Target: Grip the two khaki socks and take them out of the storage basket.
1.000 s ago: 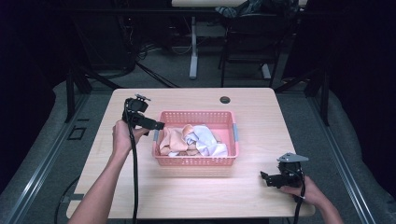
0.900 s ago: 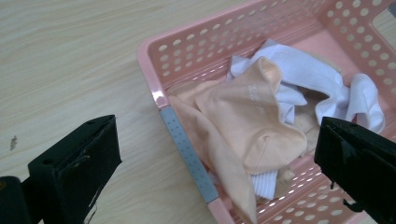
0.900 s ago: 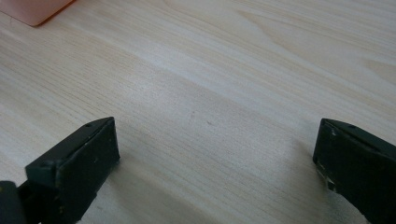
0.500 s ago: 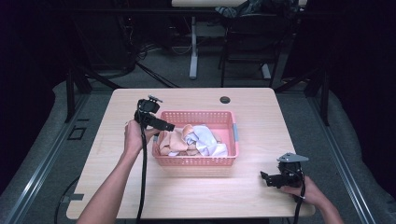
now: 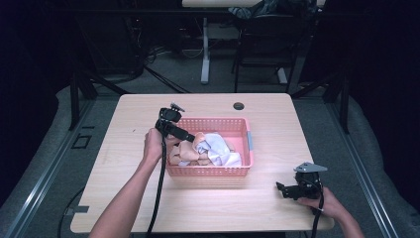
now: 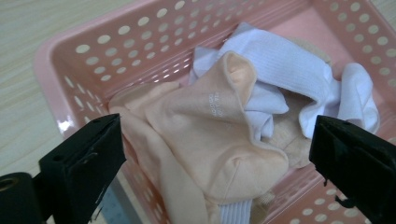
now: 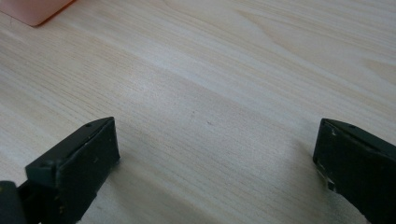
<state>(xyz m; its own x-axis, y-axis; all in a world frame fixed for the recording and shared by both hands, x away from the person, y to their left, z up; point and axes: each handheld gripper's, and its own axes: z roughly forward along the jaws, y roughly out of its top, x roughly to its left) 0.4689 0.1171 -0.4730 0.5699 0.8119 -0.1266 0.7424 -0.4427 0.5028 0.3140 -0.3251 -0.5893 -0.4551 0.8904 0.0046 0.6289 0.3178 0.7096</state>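
Note:
A pink perforated basket [image 5: 247, 144] [image 6: 84, 56] sits mid-table, holding peach socks [image 5: 185, 151] [image 6: 201, 126] and white socks [image 5: 218, 148] [image 6: 289, 70] in a loose heap. My left gripper [image 5: 190, 137] [image 6: 215, 154] hovers over the basket's left end, wide open, its jaws either side of the peach sock with nothing held. My right gripper [image 5: 283, 190] [image 7: 215, 158] rests low near the table's front right edge, open over bare wood [image 7: 210, 93].
The light wooden table [image 5: 129, 129] has a dark round grommet [image 5: 238, 105] near its far edge. A corner of the basket [image 7: 37, 11] appears at the upper left of the right gripper view. Chairs and desk legs stand on the dark floor beyond.
My left gripper has moved right from beside the basket's left end to above the socks inside it. The right gripper has stayed still.

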